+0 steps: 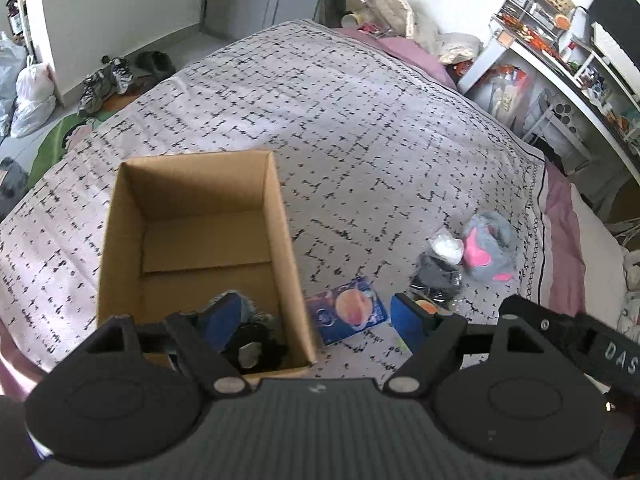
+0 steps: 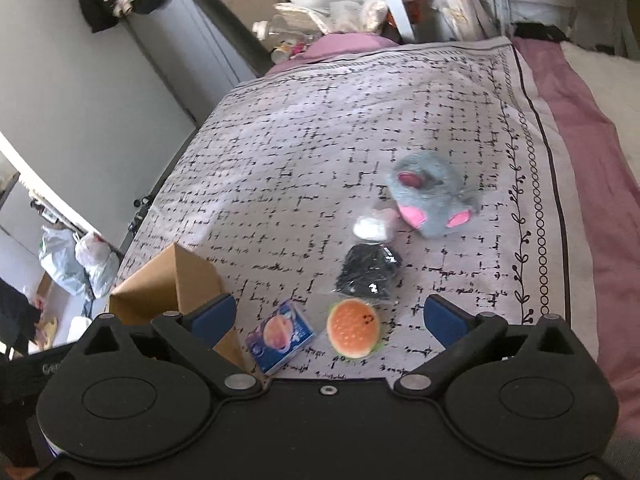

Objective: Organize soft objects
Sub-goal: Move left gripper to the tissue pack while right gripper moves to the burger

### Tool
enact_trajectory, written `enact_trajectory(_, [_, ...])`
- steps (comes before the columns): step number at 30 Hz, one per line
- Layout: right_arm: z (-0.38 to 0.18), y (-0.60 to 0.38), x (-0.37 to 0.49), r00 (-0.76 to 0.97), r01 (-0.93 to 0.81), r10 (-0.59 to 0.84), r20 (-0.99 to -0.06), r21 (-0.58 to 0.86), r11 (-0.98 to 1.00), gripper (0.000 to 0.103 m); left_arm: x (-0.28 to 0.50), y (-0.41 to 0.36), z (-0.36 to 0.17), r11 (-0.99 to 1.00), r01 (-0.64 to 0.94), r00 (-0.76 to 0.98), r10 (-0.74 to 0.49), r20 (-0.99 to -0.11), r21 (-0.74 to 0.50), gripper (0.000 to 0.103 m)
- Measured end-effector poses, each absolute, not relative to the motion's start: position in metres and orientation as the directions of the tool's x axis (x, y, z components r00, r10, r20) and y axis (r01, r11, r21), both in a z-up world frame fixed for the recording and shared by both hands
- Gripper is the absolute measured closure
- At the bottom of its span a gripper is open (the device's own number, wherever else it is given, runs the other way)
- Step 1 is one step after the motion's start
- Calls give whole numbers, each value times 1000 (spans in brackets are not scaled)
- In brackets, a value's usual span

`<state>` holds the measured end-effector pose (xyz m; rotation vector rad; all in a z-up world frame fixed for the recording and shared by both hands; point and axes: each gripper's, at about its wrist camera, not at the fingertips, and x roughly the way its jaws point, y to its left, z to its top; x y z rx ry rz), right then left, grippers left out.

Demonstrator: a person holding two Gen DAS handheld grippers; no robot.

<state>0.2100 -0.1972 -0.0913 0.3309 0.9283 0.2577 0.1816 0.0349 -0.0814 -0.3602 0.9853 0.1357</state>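
Note:
An open cardboard box point(image 1: 200, 216) stands on the patterned bedspread; a grey and black soft item point(image 1: 256, 344) lies in its near corner. My left gripper point(image 1: 316, 320) is open above the box's right wall. A blue packet point(image 1: 348, 314) point(image 2: 280, 336), a squishy burger point(image 2: 353, 334), a black bagged item point(image 2: 368, 270), a white bagged item point(image 2: 372, 226) and a grey-pink plush point(image 2: 434, 196) point(image 1: 488, 246) lie on the bed. My right gripper point(image 2: 326, 318) is open, hovering over the burger and packet. The box corner point(image 2: 168, 284) shows at its left.
The bedspread point(image 1: 340, 120) covers a bed with a purple sheet point(image 2: 592, 160) on the right. Cluttered white shelves point(image 1: 560, 60) stand beyond the bed. Shoes point(image 1: 108, 80) and plastic bags point(image 1: 28, 96) lie on the floor at left.

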Motion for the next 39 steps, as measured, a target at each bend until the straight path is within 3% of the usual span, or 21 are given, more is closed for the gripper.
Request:
enact_trajectory(17, [-135, -232, 237, 524, 40, 423, -739, 517, 855, 7, 213, -5, -117, 904, -282, 555, -120, -823, -321, 27])
enact_trajectory(23, [-155, -236, 249, 482, 102, 443, -756, 551, 828, 20, 222, -10, -143, 881, -321, 525, -140, -839, -348, 31])
enact_trajectory(36, [-184, -243, 264, 421, 201, 487, -765, 602, 773, 25, 236, -30, -152, 887, -374, 516, -44, -855, -272, 36])
enact_trajectory(39, [-188, -254, 265, 447, 253, 478, -756, 619, 743, 25, 234, -30, -148, 870, -400, 524, -40, -851, -287, 44])
